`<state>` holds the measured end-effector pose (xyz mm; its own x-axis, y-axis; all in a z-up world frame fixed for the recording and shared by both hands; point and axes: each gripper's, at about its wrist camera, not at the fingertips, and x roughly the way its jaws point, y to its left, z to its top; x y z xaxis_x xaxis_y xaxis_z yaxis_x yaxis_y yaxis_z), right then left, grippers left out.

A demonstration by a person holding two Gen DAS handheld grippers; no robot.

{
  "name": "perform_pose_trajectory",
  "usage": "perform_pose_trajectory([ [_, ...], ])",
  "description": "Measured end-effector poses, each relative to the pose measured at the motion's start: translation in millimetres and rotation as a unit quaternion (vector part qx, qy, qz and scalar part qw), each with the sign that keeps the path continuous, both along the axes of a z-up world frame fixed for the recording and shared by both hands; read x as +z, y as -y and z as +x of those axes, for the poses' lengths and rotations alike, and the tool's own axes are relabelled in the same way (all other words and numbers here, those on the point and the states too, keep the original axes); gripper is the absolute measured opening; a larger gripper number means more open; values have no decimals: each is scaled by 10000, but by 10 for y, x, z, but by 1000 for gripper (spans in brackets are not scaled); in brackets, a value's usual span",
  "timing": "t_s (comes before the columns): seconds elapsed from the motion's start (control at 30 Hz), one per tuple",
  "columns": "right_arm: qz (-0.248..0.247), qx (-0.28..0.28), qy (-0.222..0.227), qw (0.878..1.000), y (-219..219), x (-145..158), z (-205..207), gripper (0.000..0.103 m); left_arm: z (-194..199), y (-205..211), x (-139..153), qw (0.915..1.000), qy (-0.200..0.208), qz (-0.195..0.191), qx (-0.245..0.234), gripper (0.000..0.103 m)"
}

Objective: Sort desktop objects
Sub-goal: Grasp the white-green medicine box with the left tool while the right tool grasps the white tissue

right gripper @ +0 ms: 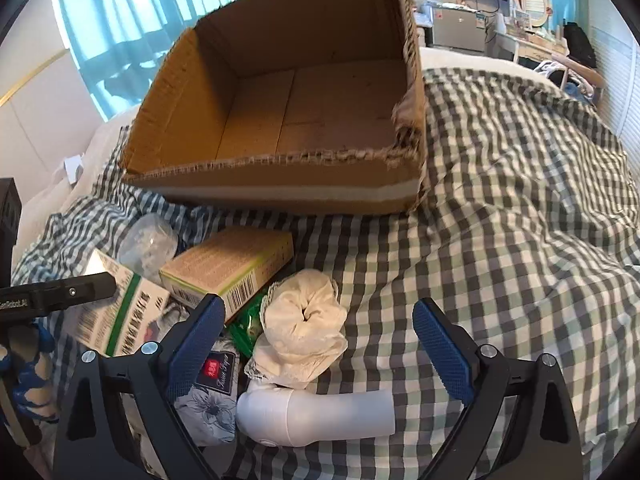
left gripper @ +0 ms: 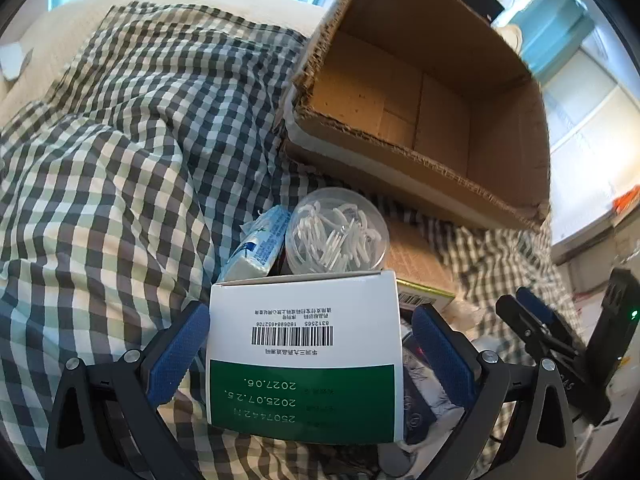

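A white and green medicine box point(left gripper: 306, 352) lies between the blue pads of my left gripper point(left gripper: 310, 344); the jaws stand wide, with gaps on both sides of the box. The same box point(right gripper: 120, 312) shows at the left of the right wrist view. My right gripper point(right gripper: 316, 344) is open above a crumpled cream cloth point(right gripper: 304, 328) and a white bottle point(right gripper: 320, 414). An open cardboard box point(left gripper: 432, 92) point(right gripper: 296, 96) stands behind the pile, empty inside.
A clear tub of cotton swabs point(left gripper: 338, 236), a blue tissue pack point(left gripper: 260, 244), a tan and yellow carton point(right gripper: 232, 264) and a floral pouch point(right gripper: 212, 396) lie on the checked cloth point(left gripper: 112, 168). The right gripper point(left gripper: 536, 320) shows at the left view's right edge.
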<state>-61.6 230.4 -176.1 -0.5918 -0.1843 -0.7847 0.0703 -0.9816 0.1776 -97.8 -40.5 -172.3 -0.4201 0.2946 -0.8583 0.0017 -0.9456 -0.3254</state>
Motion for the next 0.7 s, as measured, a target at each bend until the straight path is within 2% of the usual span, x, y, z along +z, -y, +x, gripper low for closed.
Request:
perform_pose_trajectory([
  [0.13,38,10,190,9998,3,-139,-56,96,-94,73,-124,9997,180,-141,121,103],
  [0.27,104,-26,322,9994,-12,-213,-89,96,-119,240,-166,9988,301,169,347,103],
  [0.37,140,49,372,9992,43,-261,-111,96,-163,241,-202,9986,389,214,275,103],
  [0.47,201,113,440,9988,101,-306,-139,90,-195,243,-243,9980,507,301,206,103],
  [0.5,219,120,456,9986,108,-323,-143,88,-43,199,-256,9975,556,385,186,103],
  [0.57,233,138,461,9986,124,-334,-136,82,-38,221,-270,9963,672,481,244,103],
  [0.7,223,221,553,9980,161,-381,-144,46,-42,199,-291,9969,597,499,98,103],
])
